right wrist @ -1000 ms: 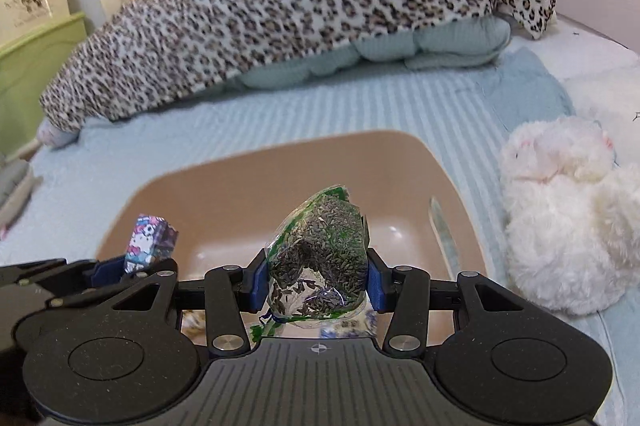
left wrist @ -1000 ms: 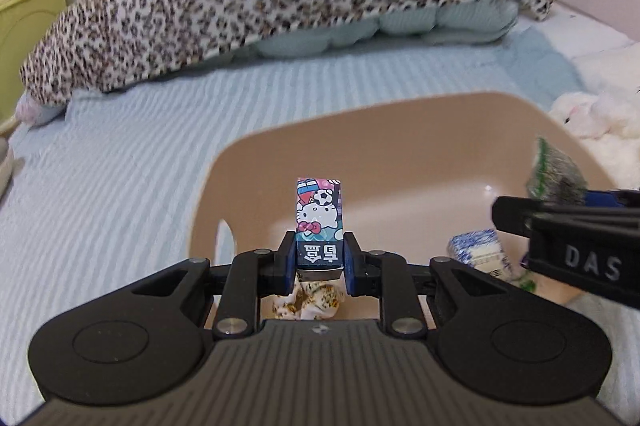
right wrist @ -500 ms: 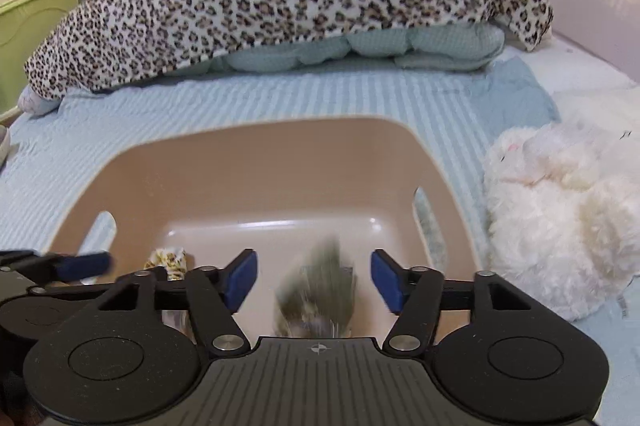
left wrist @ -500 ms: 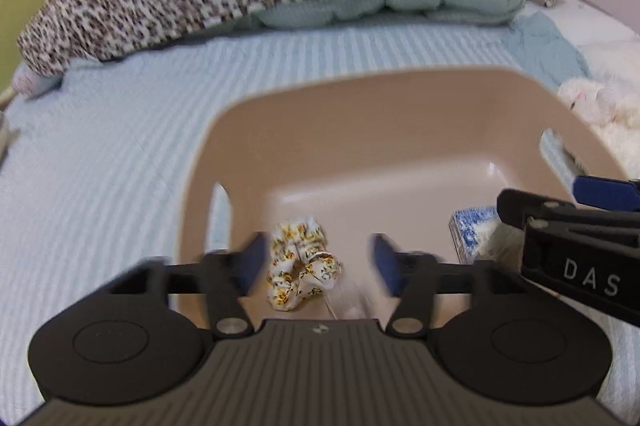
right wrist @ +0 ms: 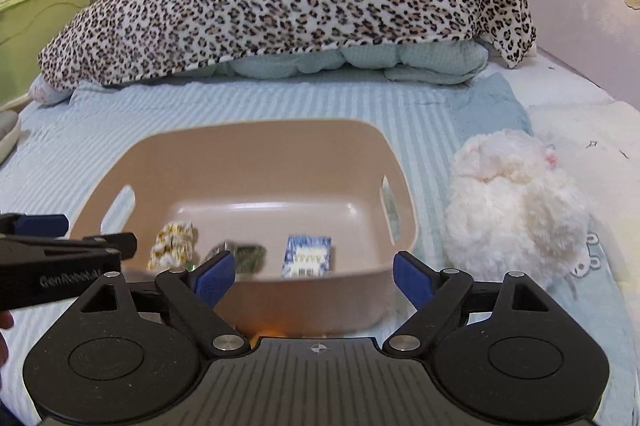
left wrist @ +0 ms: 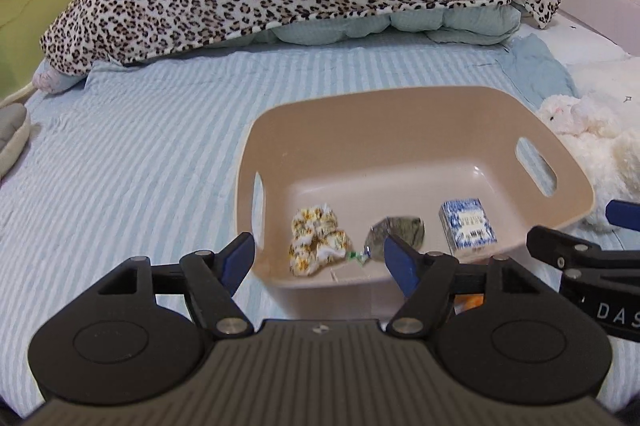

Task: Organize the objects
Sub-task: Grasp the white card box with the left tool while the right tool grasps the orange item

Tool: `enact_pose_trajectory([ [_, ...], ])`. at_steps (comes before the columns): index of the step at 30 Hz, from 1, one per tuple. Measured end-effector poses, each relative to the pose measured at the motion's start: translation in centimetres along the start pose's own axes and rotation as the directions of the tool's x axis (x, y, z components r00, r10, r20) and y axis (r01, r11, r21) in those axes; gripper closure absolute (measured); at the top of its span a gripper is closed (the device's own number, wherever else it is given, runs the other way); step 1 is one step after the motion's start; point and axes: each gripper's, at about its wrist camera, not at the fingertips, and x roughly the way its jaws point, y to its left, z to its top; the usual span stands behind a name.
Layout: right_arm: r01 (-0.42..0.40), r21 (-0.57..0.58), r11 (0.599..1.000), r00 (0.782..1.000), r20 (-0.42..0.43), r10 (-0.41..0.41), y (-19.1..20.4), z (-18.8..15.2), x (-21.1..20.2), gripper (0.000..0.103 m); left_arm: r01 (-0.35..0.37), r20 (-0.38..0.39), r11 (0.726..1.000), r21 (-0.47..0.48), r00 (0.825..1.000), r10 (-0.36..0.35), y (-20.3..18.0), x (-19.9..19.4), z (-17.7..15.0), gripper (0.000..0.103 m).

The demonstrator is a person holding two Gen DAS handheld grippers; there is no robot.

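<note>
Your view of the tan basket [left wrist: 404, 129] is cut short at its near wall: from the left wrist camera the lower rim blurs behind your left gripper [left wrist: 320, 260], and from the right wrist camera the right gripper [right wrist: 312, 276] covers the front edge. A small orange patch shows low behind the fingers in both views, too hidden to identify. The cartoon-printed box cannot be made out anywhere in the basket; the near floor is masked by the gripper bodies.

What you can see on the basket floor is a yellow-and-white scrunchie [left wrist: 316, 238] at the left, a dark seed packet [left wrist: 396, 232] lying flat in the middle, and a blue-and-white box [left wrist: 468, 228] at the right, each apart from the next. The same three sit in the same order in the right wrist view.

Your left gripper's jaws stand wide apart, holding nothing, its blue pads over the basket's near left corner. Your right gripper's jaws are spread just as wide and empty, straddling the near rim.

A white plush toy [right wrist: 516, 201] lies just beside the basket's right wall on the striped bedsheet [left wrist: 128, 153], with a leopard-print blanket [right wrist: 288, 5] heaped well behind.
</note>
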Motion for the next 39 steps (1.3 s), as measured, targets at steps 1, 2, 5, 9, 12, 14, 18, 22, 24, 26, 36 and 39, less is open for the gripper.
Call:
enact_pose_trajectory([
  [1,-0.002,-0.004,1.0,1.0,-0.009,0.002,0.0,-0.3,-0.1,0.015,0.01,-0.003,1.0,-0.01,1.0,-0.01,0.1,-0.1,-0.3,0.03],
  [2,-0.002,-0.009,1.0,1.0,-0.019,0.002,-0.1,-0.7,-0.2,0.015,0.018,-0.006,1.0,-0.021,1.0,-0.018,0.3,-0.4,-0.6,0.028],
  [5,0.002,-0.027,1.0,0.999,-0.047,-0.003,0.0,-1.8,-0.1,0.015,0.03,-0.018,0.999,-0.026,0.999,-0.03,0.3,-0.9,-1.5,0.027],
  [9,0.0,-0.043,0.999,0.996,-0.093,-0.004,0.1,-3.2,0.4,0.016,0.041,-0.036,0.999,-0.012,0.999,-0.041,0.0,-1.3,-2.9,0.027],
  [12,0.0,-0.05,0.999,0.992,-0.127,-0.007,0.0,-4.4,1.0,0.016,0.044,-0.054,0.999,-0.002,0.998,-0.044,-0.3,-1.1,-4.0,0.027],
  [14,0.001,-0.051,0.999,0.989,-0.15,-0.008,0.0,-5.0,1.5,0.016,0.042,-0.072,0.999,0.007,0.997,-0.041,-0.5,-0.7,-4.6,0.027],
  [18,0.016,-0.07,0.997,0.983,-0.183,-0.028,0.1,-6.0,2.3,0.016,0.041,-0.118,0.999,0.02,0.992,-0.038,-1.0,0.8,-5.7,0.027],
  [22,0.024,-0.082,0.996,0.975,-0.217,-0.042,0.0,-6.8,3.1,0.016,0.044,-0.156,0.999,0.02,0.987,-0.04,-1.2,2.1,-6.6,0.027],
  [24,0.023,-0.075,0.997,0.971,-0.234,-0.04,-0.2,-7.1,3.6,0.016,0.049,-0.172,0.999,0.015,0.984,-0.045,-1.2,2.8,-6.9,0.027],
  [26,0.027,-0.075,0.997,0.968,-0.245,-0.044,-0.2,-7.3,3.9,0.016,0.061,-0.184,0.998,0.004,0.981,-0.059,-1.1,3.3,-7.0,0.027],
  [36,0.031,-0.078,0.996,0.955,-0.291,-0.052,-0.2,-8.0,5.1,0.016,0.121,-0.202,0.991,-0.05,0.971,-0.129,-1.8,4.9,-6.8,0.027],
  [39,0.029,-0.08,0.996,0.953,-0.299,-0.052,-0.2,-8.1,5.5,0.016,0.109,-0.223,0.993,-0.04,0.968,-0.115,-2.3,5.6,-7.1,0.027],
])
